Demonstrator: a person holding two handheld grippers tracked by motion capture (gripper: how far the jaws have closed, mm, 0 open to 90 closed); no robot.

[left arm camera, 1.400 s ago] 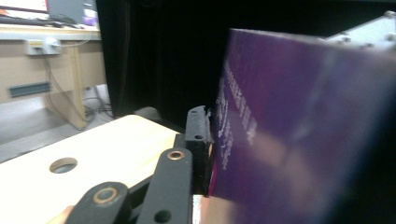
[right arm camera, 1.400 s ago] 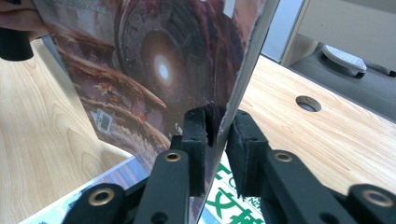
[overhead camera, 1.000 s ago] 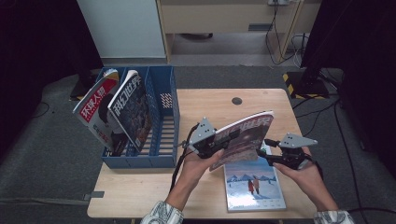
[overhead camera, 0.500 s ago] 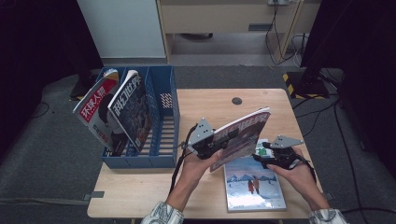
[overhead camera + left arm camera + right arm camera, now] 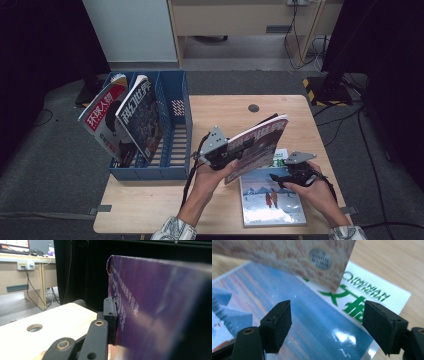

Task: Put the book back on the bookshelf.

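My left gripper [image 5: 236, 151] is shut on a magazine [image 5: 261, 139] with a purple cover [image 5: 160, 310], held tilted on edge above the table. One black finger [image 5: 110, 312] presses on that cover; the other is hidden behind it. My right gripper [image 5: 277, 176] hovers low over a blue magazine [image 5: 272, 200] that lies flat on the table. Its jaws [image 5: 327, 320] have just been opening and stand wide, with nothing between them. The flat magazine's glossy cover with green lettering [image 5: 312, 322] shows below, and a corner of the held magazine [image 5: 287, 255] hangs above.
A blue file rack [image 5: 175, 130] stands at the table's left, with two magazines [image 5: 102, 117] [image 5: 142, 115] leaning in its left slots. A cable hole [image 5: 253, 108] sits near the table's far edge. Bare wood [image 5: 150, 200] lies in front of the rack.
My right gripper has sunk from beside the held magazine's lower edge toward the flat blue magazine, and its jaws have opened. The left gripper and its magazine stayed put.
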